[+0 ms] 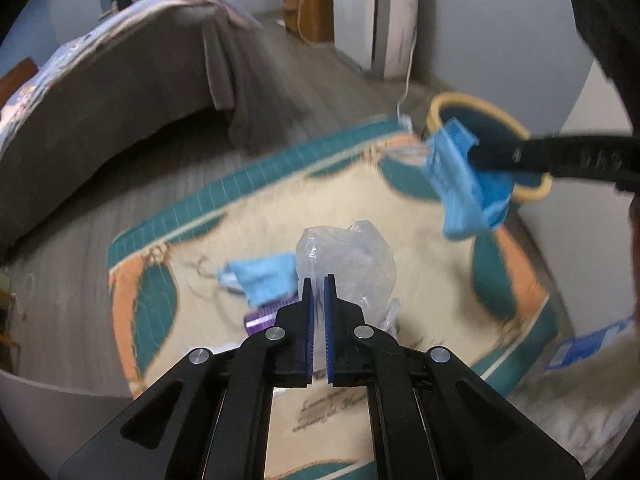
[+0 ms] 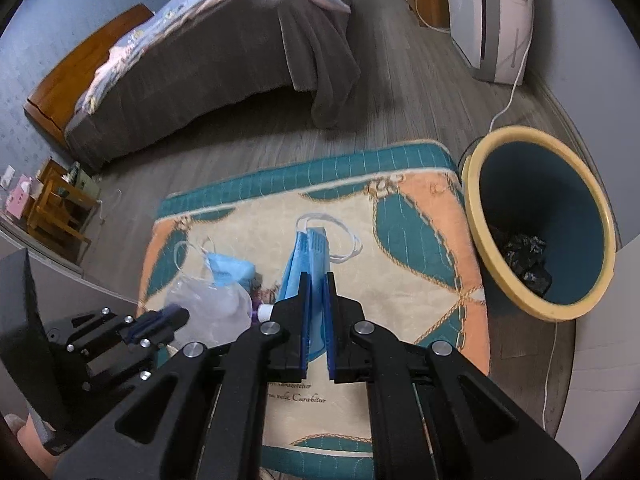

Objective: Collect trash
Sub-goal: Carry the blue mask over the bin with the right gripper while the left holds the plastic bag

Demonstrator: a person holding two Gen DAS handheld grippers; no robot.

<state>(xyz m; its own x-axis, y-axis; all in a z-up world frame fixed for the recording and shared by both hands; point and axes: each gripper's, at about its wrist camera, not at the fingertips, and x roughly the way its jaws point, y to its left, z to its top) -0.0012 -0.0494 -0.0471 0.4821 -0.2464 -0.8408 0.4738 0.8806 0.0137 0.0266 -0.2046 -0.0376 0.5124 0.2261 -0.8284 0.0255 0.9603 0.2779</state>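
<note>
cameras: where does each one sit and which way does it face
Left wrist: on the left gripper, angled down at the rug; its fingers pinch a clear bag, and the right gripper crosses with a blue mask.
Right wrist: on the right gripper, angled down at the rug; the left gripper shows at lower left.
Shared: rug, bin, bed, both masks, bag.

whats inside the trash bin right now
The trash bin holds crumpled black material, maybe a bag or wrappers, at the bottom of its dark blue inside. Its near wall hides part of the bottom, so anything lying there cannot be seen.
</note>
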